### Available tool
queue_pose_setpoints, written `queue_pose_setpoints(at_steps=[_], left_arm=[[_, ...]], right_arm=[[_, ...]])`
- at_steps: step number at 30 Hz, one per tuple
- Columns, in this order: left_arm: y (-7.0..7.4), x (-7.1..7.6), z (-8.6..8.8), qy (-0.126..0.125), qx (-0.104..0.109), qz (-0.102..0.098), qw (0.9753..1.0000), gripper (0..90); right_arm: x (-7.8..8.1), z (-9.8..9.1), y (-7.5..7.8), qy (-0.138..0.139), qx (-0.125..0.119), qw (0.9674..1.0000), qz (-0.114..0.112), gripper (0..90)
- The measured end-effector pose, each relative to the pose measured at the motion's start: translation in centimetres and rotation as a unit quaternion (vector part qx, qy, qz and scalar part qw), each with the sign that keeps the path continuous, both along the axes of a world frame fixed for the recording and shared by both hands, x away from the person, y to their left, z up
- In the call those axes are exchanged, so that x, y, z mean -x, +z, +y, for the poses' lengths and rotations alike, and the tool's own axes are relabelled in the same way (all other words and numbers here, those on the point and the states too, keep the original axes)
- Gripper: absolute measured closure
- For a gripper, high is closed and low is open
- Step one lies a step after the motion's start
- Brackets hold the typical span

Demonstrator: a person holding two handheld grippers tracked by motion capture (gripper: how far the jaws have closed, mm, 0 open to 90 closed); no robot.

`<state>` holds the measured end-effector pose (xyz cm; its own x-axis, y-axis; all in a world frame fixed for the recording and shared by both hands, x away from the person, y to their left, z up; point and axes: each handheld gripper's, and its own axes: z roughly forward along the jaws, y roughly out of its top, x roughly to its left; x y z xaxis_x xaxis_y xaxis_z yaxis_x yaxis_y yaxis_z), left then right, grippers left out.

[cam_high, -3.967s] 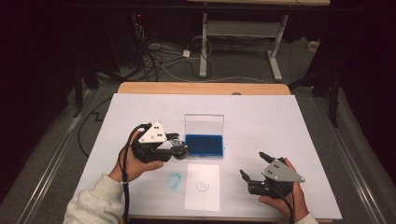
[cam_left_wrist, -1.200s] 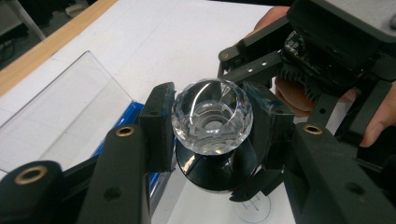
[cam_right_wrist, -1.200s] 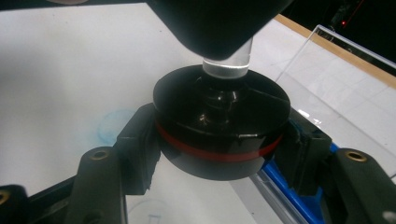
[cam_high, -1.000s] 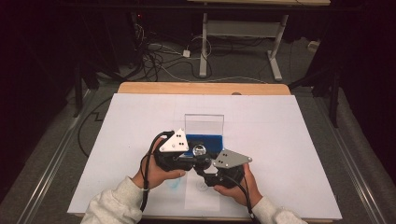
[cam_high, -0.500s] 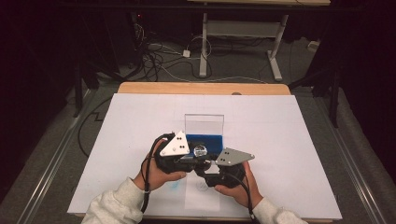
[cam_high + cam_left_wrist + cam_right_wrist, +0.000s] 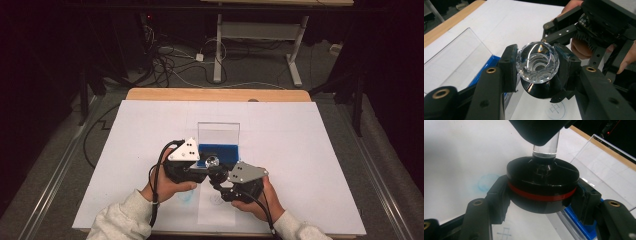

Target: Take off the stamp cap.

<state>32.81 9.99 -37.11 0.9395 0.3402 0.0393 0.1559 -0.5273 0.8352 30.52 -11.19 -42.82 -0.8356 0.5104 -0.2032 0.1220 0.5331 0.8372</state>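
A clear faceted crystal knob (image 6: 537, 65) sits between the pads of my left gripper (image 6: 537, 68), which is shut on it. Under it is a round black base with a red band (image 6: 542, 185), and my right gripper (image 6: 542, 195) is shut on its rim. The crystal's clear stem (image 6: 545, 145) meets the middle of the base. In the high view the crystal (image 6: 212, 161) and the base (image 6: 216, 174) are held together above the table, with the left gripper (image 6: 207, 164) and the right gripper (image 6: 220, 179) touching them from either side. The right gripper's black linkage (image 6: 574, 27) shows behind the crystal.
A blue tray (image 6: 220, 150) with an upright clear lid (image 6: 218, 132) stands just beyond the grippers. A white sheet (image 6: 300, 150) covers the wooden table (image 6: 215, 94). On it lie a blue smudge (image 6: 185, 196) and a small paper with a printed mark (image 6: 216, 201).
Four seconds ago the hands were apart, the right one near the front right. Both have since come together in front of the blue tray. Over the last second nothing has visibly moved.
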Motion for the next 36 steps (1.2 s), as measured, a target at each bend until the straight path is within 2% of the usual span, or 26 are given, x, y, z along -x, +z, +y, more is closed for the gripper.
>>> queue_pose_setpoints(at_steps=[4, 10, 14, 15, 16, 17, 18, 19, 20, 21, 22, 24, 25, 30, 32, 36], left_arm=[[-0.1, 0.1, -0.3, -0.002, -0.010, -0.002, 0.9999, 55.2], [-0.3, -0.3, -0.1, -0.005, -0.008, 0.012, 0.9999, 55.1], [-0.4, -0.5, -0.1, -0.006, -0.001, 0.018, 0.9998, 55.1], [-0.4, -0.5, 0.0, -0.005, 0.008, 0.018, 0.9998, 55.2], [-0.3, -0.6, 0.2, 0.008, 0.022, 0.018, 0.9996, 55.2], [-0.1, -0.8, 0.2, 0.027, 0.017, 0.003, 0.9995, 55.1], [0.0, -1.1, 0.4, 0.011, 0.015, 0.006, 0.9998, 55.2], [0.0, -0.9, 0.4, 0.018, 0.001, -0.010, 0.9998, 55.1], [0.2, -0.8, 0.6, 0.039, -0.010, -0.029, 0.9988, 55.1], [0.3, -0.8, 1.0, 0.041, 0.003, -0.023, 0.9989, 55.1], [0.5, -0.9, 1.6, 0.042, 0.016, -0.019, 0.9988, 55.1], [0.7, -1.0, 2.1, 0.056, 0.013, -0.025, 0.9980, 55.1], [0.7, -1.2, 2.3, 0.058, 0.017, -0.021, 0.9979, 55.1], [0.6, -1.2, 2.4, 0.067, 0.004, -0.025, 0.9974, 55.1], [0.6, -1.2, 2.4, 0.067, 0.003, -0.025, 0.9974, 55.1], [0.4, -1.2, 2.2, 0.065, -0.014, -0.026, 0.9975, 55.1]], right_arm=[[0.0, 0.0, -0.1, 0.005, 0.009, 0.9999, -0.001, 38.8], [0.0, -0.1, -0.3, 0.008, 0.027, 0.9995, -0.012, 38.8], [-0.1, -0.2, -0.3, 0.010, 0.029, 0.9994, -0.015, 38.8], [0.0, 0.0, -0.4, 0.025, 0.043, 0.9986, -0.020, 39.0], [0.0, 0.0, -0.4, 0.025, 0.043, 0.9986, -0.020, 39.0], [1.8, 1.7, -1.3, 0.077, 0.089, 0.9923, -0.039, 39.0], [2.6, 2.8, -1.6, 0.084, 0.092, 0.9913, -0.044, 39.0], [2.3, 3.2, -1.4, 0.078, 0.086, 0.9927, -0.032, 38.9], [1.7, 2.9, -1.1, 0.078, 0.085, 0.9928, -0.032, 38.9], [1.7, 2.9, -1.1, 0.078, 0.085, 0.9928, -0.032, 38.9], [0.9, 1.2, -0.7, 0.056, 0.063, 0.9960, -0.029, 38.9], [0.8, 0.5, -0.7, 0.044, 0.062, 0.9967, -0.027, 38.9], [0.8, 0.5, -0.7, 0.044, 0.062, 0.9967, -0.027, 38.9], [1.0, 0.0, -0.6, 0.050, 0.074, 0.9956, -0.027, 38.8], [0.9, -0.4, -0.7, 0.041, 0.074, 0.9962, -0.022, 38.7], [0.6, -1.7, -0.4, 0.021, 0.062, 0.9977, -0.018, 38.7]])
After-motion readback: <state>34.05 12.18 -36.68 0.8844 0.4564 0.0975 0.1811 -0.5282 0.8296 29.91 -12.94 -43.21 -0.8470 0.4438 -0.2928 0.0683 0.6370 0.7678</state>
